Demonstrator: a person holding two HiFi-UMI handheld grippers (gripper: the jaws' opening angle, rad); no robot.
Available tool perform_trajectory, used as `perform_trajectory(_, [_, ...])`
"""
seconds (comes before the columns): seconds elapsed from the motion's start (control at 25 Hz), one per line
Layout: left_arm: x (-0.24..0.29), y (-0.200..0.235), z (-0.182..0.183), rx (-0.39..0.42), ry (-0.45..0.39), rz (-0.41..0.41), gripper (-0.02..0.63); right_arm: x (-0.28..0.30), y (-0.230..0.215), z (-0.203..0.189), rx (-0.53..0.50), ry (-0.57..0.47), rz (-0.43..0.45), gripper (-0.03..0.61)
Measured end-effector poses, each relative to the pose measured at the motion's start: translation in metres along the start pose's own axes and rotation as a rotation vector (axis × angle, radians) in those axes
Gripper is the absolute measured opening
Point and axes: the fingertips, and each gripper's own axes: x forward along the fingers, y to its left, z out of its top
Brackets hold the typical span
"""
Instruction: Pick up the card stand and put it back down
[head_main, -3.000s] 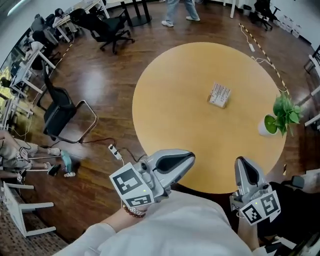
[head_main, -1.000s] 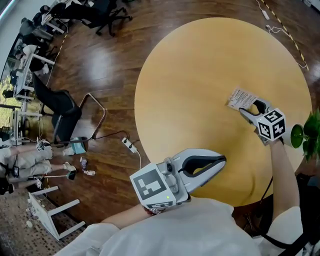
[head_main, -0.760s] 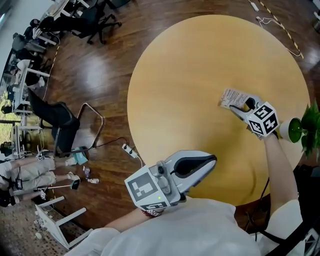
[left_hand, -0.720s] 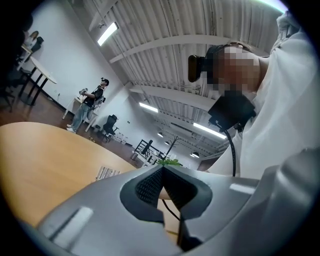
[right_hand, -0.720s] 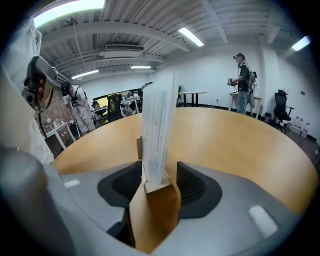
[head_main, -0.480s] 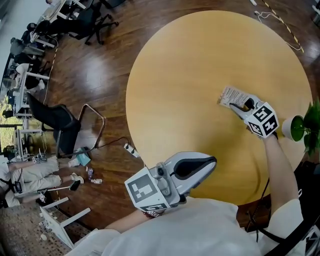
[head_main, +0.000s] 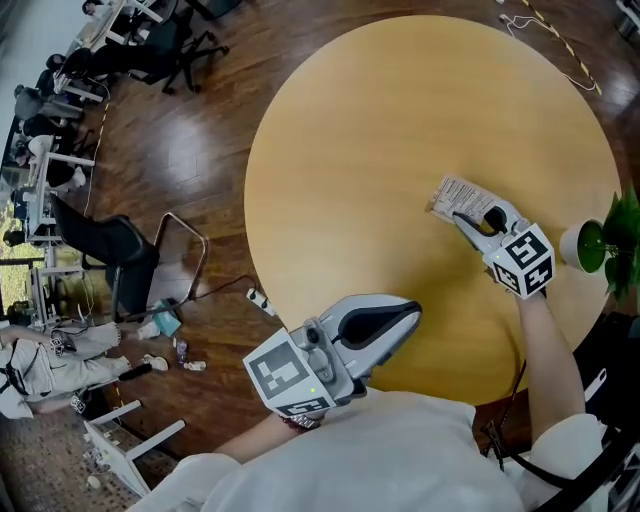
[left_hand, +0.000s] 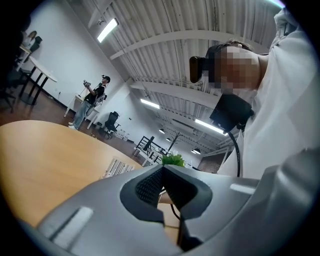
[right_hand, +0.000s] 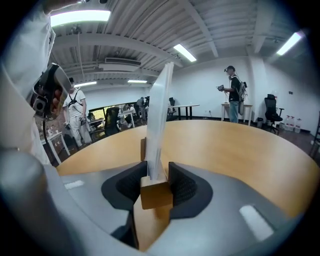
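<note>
The card stand (head_main: 456, 193), a clear upright sheet with printed paper on a small wooden base, sits on the round wooden table (head_main: 400, 110) at the right. My right gripper (head_main: 464, 211) is at the stand, its jaws closing. In the right gripper view the wooden base (right_hand: 156, 194) sits between the two pads (right_hand: 182, 186), which touch its sides, and the clear sheet (right_hand: 159, 120) rises above them. My left gripper (head_main: 404, 313) hovers shut and empty over the table's near edge; its pads (left_hand: 150, 184) meet at the tip.
A potted green plant (head_main: 603, 240) stands at the table's right edge, close to my right arm. Black chairs (head_main: 112, 240) and a power strip (head_main: 258, 298) are on the dark wood floor to the left. A person (right_hand: 232, 94) stands far off.
My right gripper has settled at the card stand and its jaws have narrowed onto the wooden base. The left gripper has barely moved.
</note>
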Motion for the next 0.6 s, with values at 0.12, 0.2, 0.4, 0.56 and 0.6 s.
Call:
perform_trajectory(0.12, [0.002,-0.005,0.005,0.026,0.006,-0.001,-0.003,-0.021,0.004,0.021,0.037,-0.064,-0.033,0.141])
perform_trajectory(0.2, [0.003,-0.014,0.008,0.059,0.008,-0.010,-0.003,-0.040,0.010,0.037,0.039,-0.107,-0.043,0.141])
perform_trajectory(0.4, [-0.007,-0.049,0.018,0.131,-0.017,0.009,-0.003,-0.114,0.053,0.088,-0.003,-0.238,-0.059,0.143])
perform_trajectory(0.56, [-0.016,-0.082,0.021,0.160,-0.029,0.055,-0.003,-0.184,0.095,0.116,-0.020,-0.316,-0.063,0.143])
perform_trajectory(0.6, [-0.018,-0.086,0.020,0.163,-0.031,0.069,-0.003,-0.194,0.104,0.119,-0.029,-0.324,-0.060,0.143])
